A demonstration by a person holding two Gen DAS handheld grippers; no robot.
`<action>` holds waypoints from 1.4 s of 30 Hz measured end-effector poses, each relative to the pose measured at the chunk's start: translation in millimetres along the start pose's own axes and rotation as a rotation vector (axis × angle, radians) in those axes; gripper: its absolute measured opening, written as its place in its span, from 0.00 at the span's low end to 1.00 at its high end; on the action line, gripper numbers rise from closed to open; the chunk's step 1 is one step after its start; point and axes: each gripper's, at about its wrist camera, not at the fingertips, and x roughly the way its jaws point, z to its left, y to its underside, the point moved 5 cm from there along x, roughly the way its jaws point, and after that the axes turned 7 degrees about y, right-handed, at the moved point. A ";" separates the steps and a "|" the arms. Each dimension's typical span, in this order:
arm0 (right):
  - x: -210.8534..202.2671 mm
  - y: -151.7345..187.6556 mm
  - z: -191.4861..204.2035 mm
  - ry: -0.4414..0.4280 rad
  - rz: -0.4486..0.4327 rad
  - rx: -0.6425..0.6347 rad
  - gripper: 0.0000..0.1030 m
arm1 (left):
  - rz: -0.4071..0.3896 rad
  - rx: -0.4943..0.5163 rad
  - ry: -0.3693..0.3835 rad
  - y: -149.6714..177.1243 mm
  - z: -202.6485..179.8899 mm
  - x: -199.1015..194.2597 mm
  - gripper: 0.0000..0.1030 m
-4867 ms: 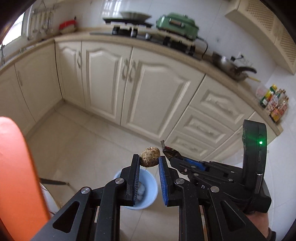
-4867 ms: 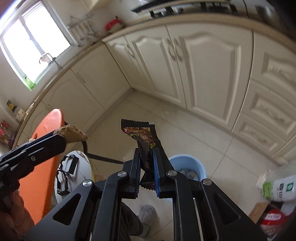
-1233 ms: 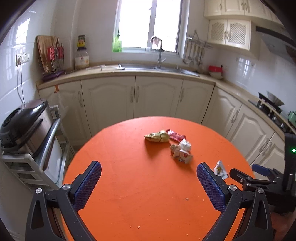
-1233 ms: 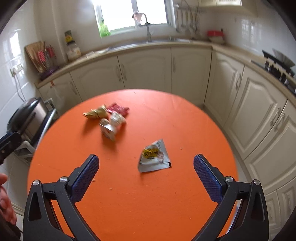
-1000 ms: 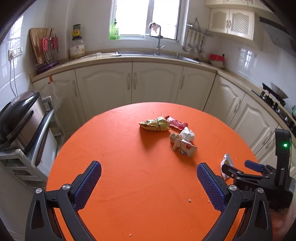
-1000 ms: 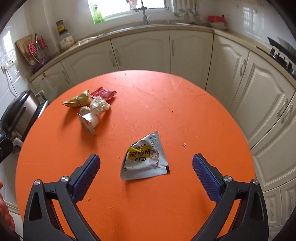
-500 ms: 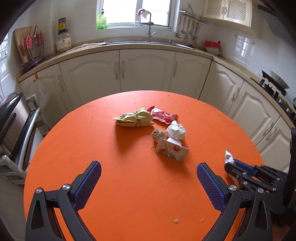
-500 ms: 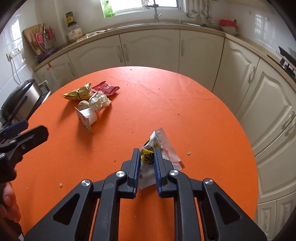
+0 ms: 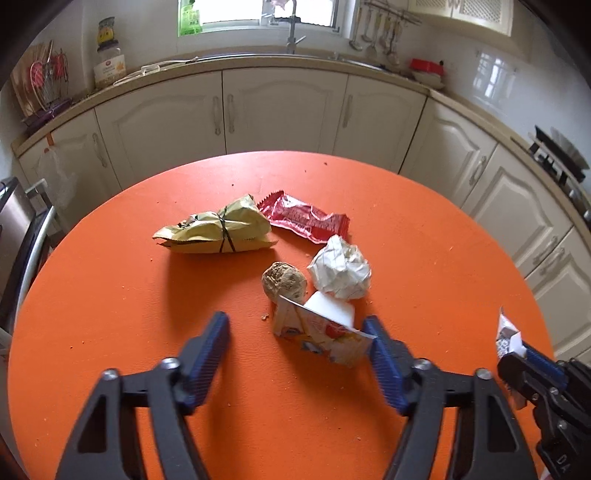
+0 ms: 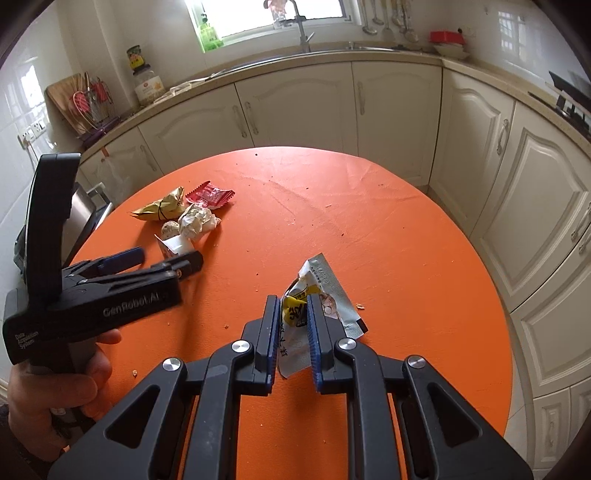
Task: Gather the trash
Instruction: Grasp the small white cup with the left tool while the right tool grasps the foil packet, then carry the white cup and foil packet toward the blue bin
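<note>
A round orange table (image 9: 110,295) fills the middle of a pale kitchen, its top scattered with small crumbs. Cream cabinets (image 9: 277,110) curve around behind it beneath a beige countertop, with a sink tap (image 9: 291,22) under a bright window (image 10: 273,11) and a utensil rack (image 10: 92,103) to the left. The right gripper (image 10: 291,317) is clamped tight on a silver snack sachet (image 10: 325,284), which stands crumpled between its blue pads. The left gripper (image 9: 295,332) is closing, its jaws on either side of a small printed carton (image 9: 321,332) that lies on the table; the right pad is at the carton's edge, the left pad apart from it. Just beyond lie a brown lump (image 9: 284,282), a crumpled white paper ball (image 9: 340,273), a red wrapper (image 9: 303,218) and a tied yellow packet (image 9: 218,230).
</note>
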 end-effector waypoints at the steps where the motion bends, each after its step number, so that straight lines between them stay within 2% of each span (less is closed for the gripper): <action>1: -0.5 0.2 0.2 -0.002 -0.001 0.000 0.13 | -0.001 -0.012 0.014 -3.7 3.3 3.3 0.43; 4: -3.6 1.1 2.0 -0.012 -0.003 0.003 0.13 | 0.003 -0.040 0.056 -16.8 17.1 14.1 0.29; 7: -10.2 3.2 5.1 -0.020 -0.010 0.000 0.13 | -0.012 -0.041 0.069 -27.5 28.2 19.8 0.22; 12: -25.6 7.4 8.9 -0.035 -0.024 -0.001 0.13 | -0.031 -0.044 0.083 -30.5 31.8 19.0 0.20; 21: -70.4 9.2 17.3 -0.033 -0.086 -0.022 0.13 | -0.097 0.000 0.103 -16.3 28.1 -16.6 0.17; 23: -81.0 10.3 20.2 -0.035 -0.099 -0.025 0.13 | -0.098 0.003 0.110 -0.3 22.0 -27.0 0.17; 27: -101.8 11.9 24.8 -0.030 -0.127 -0.037 0.13 | -0.118 0.013 0.127 9.1 19.2 -41.2 0.17; 31: -123.1 13.6 25.8 -0.021 -0.160 -0.042 0.13 | -0.157 0.041 0.142 47.0 15.5 -95.7 0.17; 37: -165.2 13.7 13.5 0.009 -0.225 -0.037 0.13 | -0.242 0.110 0.199 56.7 -17.1 -149.6 0.17; 42: -208.5 17.3 -16.0 0.069 -0.288 -0.006 0.13 | -0.313 0.193 0.279 60.4 -64.4 -189.9 0.17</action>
